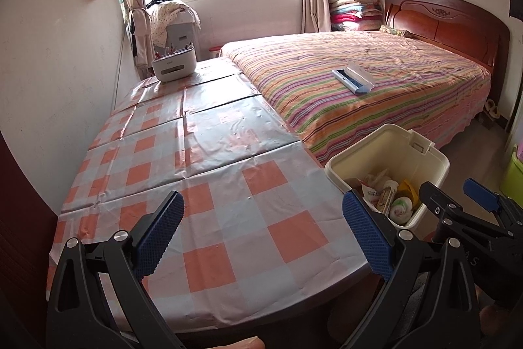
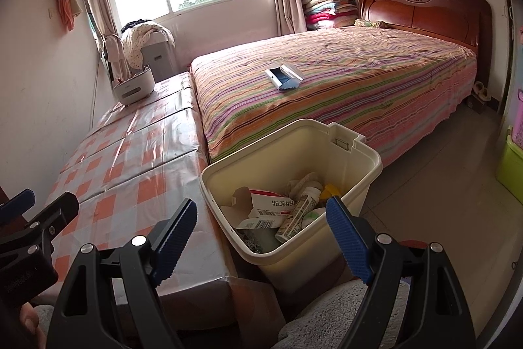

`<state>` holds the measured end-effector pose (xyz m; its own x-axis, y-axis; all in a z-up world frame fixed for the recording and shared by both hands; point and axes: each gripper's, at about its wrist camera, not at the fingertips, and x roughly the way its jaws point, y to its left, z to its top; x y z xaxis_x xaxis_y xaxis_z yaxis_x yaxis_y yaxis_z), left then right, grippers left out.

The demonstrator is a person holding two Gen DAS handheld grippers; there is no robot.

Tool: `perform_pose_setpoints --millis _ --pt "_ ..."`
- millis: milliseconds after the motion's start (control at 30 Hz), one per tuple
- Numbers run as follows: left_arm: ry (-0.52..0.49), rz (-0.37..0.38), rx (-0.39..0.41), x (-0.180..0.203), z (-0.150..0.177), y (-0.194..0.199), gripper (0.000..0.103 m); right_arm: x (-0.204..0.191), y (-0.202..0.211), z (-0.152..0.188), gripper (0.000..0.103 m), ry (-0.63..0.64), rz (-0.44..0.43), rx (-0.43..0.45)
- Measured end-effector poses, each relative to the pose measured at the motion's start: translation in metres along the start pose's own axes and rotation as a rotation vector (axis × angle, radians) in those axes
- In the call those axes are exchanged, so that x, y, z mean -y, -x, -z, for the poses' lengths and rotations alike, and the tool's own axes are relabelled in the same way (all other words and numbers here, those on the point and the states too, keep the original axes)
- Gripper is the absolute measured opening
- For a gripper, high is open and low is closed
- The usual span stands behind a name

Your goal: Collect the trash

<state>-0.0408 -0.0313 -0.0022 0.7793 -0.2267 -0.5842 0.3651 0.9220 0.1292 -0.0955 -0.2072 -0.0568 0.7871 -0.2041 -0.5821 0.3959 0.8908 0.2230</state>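
Both claws up and empty here: the left gripper [image 1: 263, 237] spread wide over the checked table [image 1: 202, 185], nothing between its pads, and the right gripper [image 2: 261, 239] just as wide above the bin [image 2: 366, 152], holding nothing either. The trash sits in that bin, a torn carton [image 2: 264, 206], a tube [image 2: 299, 213], crumpled wrappers, on the floor tight against the table's corner and beside the bed [image 2: 343, 87]. The table looks bare apart from a white container [image 1: 175, 66] at the far end. Risk now: a sweep of the right claw could clip the bin's rim and tip it, since it stands right at the table edge. Open floor lies to the right; little slack on the table side.
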Motion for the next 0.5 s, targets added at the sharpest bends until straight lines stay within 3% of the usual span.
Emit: perform_pose_setpoints --millis 500 --pt "-0.006 0.013 -0.015 0.0039 0.0005 -0.0054 0.096 0.0015 -0.0091 0.003 0.079 -0.007 -0.012 -0.025"
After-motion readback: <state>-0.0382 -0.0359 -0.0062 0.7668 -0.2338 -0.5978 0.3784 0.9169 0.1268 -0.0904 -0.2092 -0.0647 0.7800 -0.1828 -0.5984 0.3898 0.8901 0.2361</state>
